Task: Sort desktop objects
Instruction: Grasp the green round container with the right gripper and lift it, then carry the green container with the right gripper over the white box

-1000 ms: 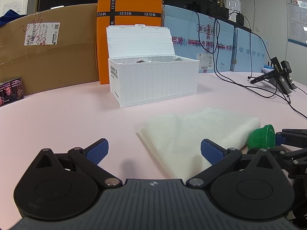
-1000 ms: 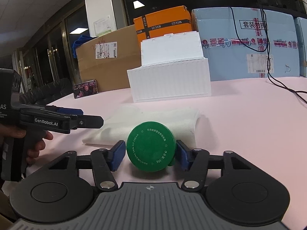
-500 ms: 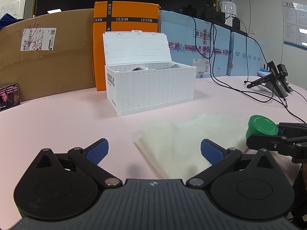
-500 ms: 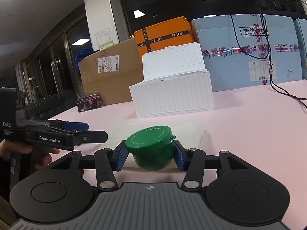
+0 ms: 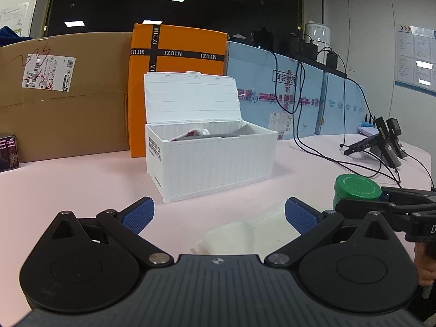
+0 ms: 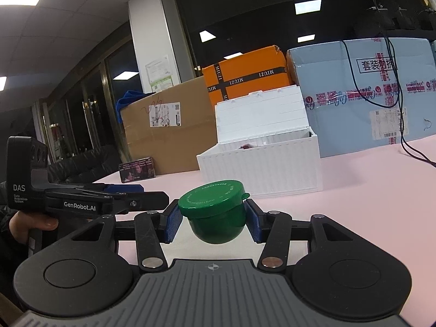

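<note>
My right gripper (image 6: pixel 212 222) is shut on a green lidded jar (image 6: pixel 216 214) and holds it upright above the pink table. The jar also shows at the right of the left wrist view (image 5: pixel 355 190), held by the right gripper. A white container box (image 5: pixel 215 160) stands open ahead with its lid raised and some items inside; it also shows in the right wrist view (image 6: pixel 261 166). My left gripper (image 5: pixel 219 214) is open and empty above a folded white cloth (image 5: pixel 239 235).
A brown carton (image 5: pixel 62 103), an orange MIUZI box (image 5: pixel 179 62) and blue boxes (image 5: pixel 275 95) line the back. Black cables (image 5: pixel 313 150) and devices (image 5: pixel 387 141) lie at the right. A phone (image 5: pixel 8 154) leans at the far left.
The right gripper has lifted the green jar off the table and turned it upright. Both grippers have risen, so the cloth sits lower in view and the box's inside shows.
</note>
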Available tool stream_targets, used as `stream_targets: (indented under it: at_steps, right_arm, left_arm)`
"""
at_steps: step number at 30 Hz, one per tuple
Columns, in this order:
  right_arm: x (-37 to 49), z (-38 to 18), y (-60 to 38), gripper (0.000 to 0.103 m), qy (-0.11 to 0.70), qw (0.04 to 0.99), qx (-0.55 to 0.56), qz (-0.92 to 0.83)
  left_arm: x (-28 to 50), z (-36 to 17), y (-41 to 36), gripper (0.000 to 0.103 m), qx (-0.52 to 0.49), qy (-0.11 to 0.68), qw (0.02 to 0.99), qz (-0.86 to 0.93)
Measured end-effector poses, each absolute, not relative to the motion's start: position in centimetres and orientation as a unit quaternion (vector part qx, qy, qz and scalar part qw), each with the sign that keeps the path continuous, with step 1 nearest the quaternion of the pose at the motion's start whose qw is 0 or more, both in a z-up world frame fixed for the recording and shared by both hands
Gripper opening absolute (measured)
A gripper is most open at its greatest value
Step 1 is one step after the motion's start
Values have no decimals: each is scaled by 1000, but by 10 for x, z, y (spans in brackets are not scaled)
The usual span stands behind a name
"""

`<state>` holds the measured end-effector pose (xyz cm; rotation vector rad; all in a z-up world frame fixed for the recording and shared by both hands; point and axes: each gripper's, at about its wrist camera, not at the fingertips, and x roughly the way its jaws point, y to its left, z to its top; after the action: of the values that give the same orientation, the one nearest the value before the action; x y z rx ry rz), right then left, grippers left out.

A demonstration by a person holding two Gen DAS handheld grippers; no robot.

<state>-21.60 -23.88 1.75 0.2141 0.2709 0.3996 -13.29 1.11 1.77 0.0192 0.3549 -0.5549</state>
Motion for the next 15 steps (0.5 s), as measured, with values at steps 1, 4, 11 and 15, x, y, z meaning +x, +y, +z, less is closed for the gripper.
stream_targets:
  at_steps: [1,4,11,15]
  right_arm:
    - [-213,18,-238,47,133,965,106,197]
    - [-203,20,-237,47,132,966,107,195]
    - [-180,29,-236,47,123,967,102,198]
    - [-166,38,-238,47,116,968,96,198]
  left_arm:
    - [-131,19,11,103,9,169,949,-266]
    - [-126,23,12,103,6,145,955,-257]
    - [-114,32,10,103,1,98,963,-250]
    - [-105,37,10,103,-2,84,968,-236]
